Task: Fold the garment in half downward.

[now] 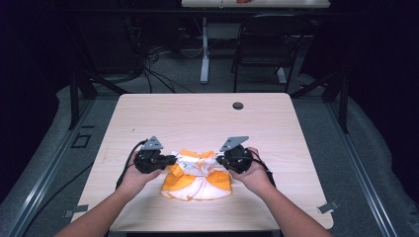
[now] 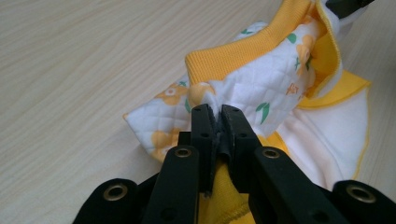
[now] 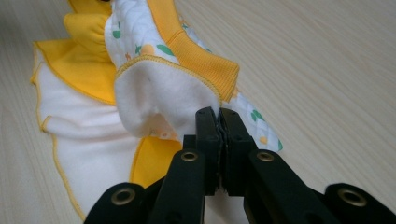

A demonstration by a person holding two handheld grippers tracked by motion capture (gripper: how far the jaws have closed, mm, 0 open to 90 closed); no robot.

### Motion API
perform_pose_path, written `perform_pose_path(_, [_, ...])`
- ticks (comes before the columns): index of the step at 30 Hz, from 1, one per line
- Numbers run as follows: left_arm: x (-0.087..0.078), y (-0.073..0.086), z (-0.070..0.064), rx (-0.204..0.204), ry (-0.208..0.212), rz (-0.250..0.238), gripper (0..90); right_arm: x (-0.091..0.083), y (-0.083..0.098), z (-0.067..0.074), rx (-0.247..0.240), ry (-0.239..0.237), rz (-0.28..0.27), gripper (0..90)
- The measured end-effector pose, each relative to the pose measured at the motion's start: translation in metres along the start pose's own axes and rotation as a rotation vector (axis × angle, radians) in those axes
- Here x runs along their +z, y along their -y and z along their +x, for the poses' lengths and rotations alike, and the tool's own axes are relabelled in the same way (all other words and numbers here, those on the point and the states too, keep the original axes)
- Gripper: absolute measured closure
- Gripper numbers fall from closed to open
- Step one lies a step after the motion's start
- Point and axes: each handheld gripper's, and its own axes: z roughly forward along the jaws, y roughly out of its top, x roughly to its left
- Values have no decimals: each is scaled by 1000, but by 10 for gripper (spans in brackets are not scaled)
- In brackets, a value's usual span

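A person's left gripper and right gripper each pinch an edge of a small yellow-and-white quilted garment, jaws clamped tight on cloth; it sags between them onto the wooden table's near half.

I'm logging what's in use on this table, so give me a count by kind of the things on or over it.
Garments: 1, an orange and white garment with a floral quilted part
Grippers: 2, the left gripper and the right gripper, each shut on an end of the garment
Table: 1, light wood, with a round hole near its far edge
Total: 4
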Motion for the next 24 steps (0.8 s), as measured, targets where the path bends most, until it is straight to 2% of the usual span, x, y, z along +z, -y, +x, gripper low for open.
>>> perform_pose_path(3, [0, 3, -2, 5, 6, 3, 842, 0, 3, 3, 4, 0, -4, 873])
perform_pose_path(9, [1, 17, -10, 7, 24, 14, 836, 0, 15, 14, 17, -32, -15, 868])
perform_pose_path(12, [2, 24, -14, -1, 30, 16, 834, 1, 19, 15, 26, -41, -14, 864])
perform_pose_path(14, [2, 29, -16, -8, 37, 14, 819, 2, 25, 18, 53, -62, -29, 845])
perform_pose_path(17, [0, 30, -17, -28, 42, 3, 793, 0, 27, 19, 62, -76, -24, 802])
perform_pose_path(21, [-9, 26, -17, -34, 46, -5, 735, -11, 22, 19, 103, -106, -75, 748])
perform_pose_path(24, [-20, 15, -14, -53, 52, -39, 702, -20, 17, 16, 110, -106, -101, 732])
